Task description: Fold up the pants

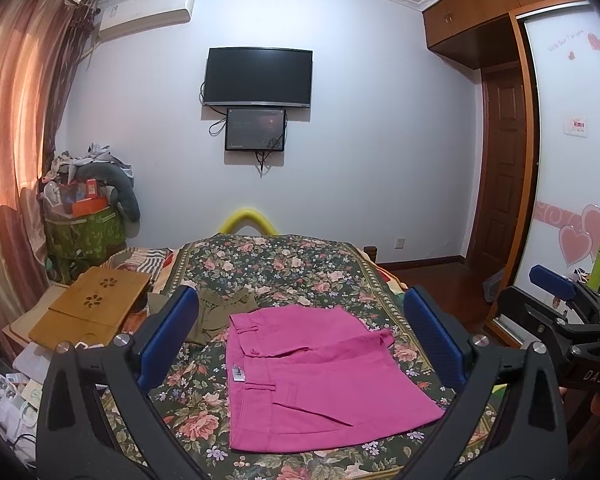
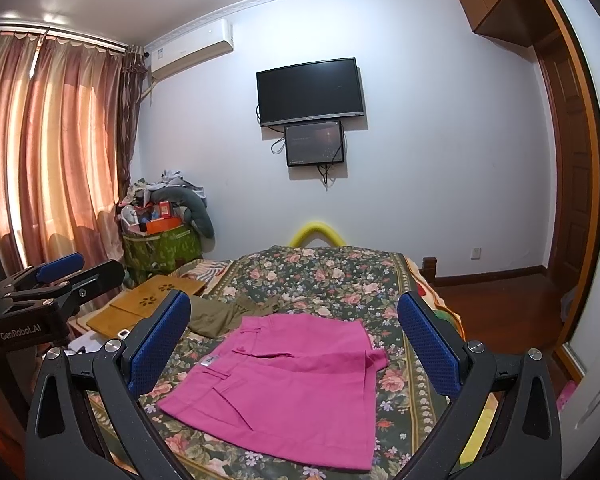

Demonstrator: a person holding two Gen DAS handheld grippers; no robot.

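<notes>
A bedroom with pale walls fills both views, a wall-mounted television [image 1: 258, 77] at upper centre and pink curtains [image 1: 16, 120] down the left edge. Low in the frame, a floral bedspread [image 1: 300, 268] covers the bed. The pink pants [image 1: 316, 372] lie folded on it at lower centre, with an olive garment [image 1: 220, 312] just beyond their upper left corner. The left gripper [image 1: 300, 340] hovers above the pants, jaws spread wide and holding nothing; the right gripper [image 2: 296, 340] does likewise. A wooden lap tray [image 1: 96, 304] rests at the bed's left edge.
</notes>
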